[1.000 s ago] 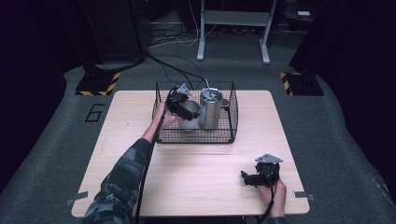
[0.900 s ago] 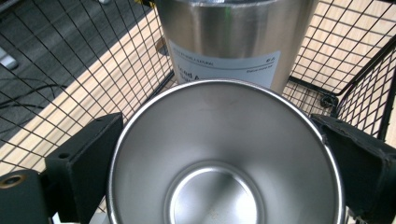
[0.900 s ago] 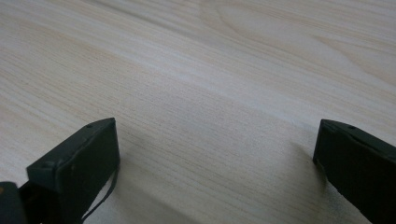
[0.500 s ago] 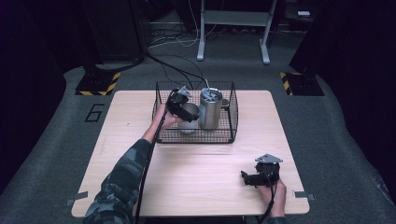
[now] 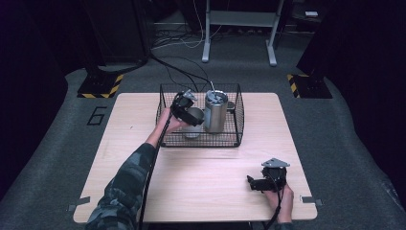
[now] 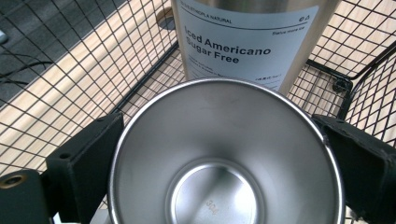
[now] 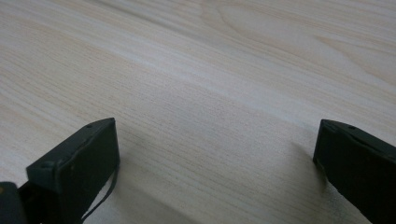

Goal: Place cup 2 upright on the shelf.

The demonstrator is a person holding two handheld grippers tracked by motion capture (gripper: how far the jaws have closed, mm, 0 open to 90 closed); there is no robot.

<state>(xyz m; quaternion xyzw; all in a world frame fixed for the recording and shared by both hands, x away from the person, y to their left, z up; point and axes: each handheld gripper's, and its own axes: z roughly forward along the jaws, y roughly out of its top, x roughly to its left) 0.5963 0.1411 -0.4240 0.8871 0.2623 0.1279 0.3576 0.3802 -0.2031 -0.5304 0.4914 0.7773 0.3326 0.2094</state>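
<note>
My left gripper (image 5: pixel 184 108) reaches into a black wire basket (image 5: pixel 201 140) at the back of the wooden table (image 5: pixel 206 172). It is shut on a steel cup (image 5: pixel 194 116). In the left gripper view, the cup (image 6: pixel 224 140) has its mouth facing the camera and sits between the two jaws of the left gripper (image 6: pixel 226 154). Just beyond it stands a tall steel can (image 6: pixel 247 37) labelled "Iced Americano Sugar Free", upright in the basket (image 5: pixel 215 111). My right gripper (image 5: pixel 253 183) rests low at the table's front right, open, with bare wood (image 7: pixel 210 70) between its jaws (image 7: pixel 215 154).
The basket's mesh walls (image 6: pixel 84 70) close in around the cup and can. Cables (image 5: pixel 182 72) run from the basket's back onto the grey floor. A sleeve and forearm (image 5: pixel 139 167) cross the table's left half. Desk legs (image 5: pixel 206 43) stand behind.
The left gripper with the cup has dropped slightly inside the basket. The right gripper has stayed where it was.
</note>
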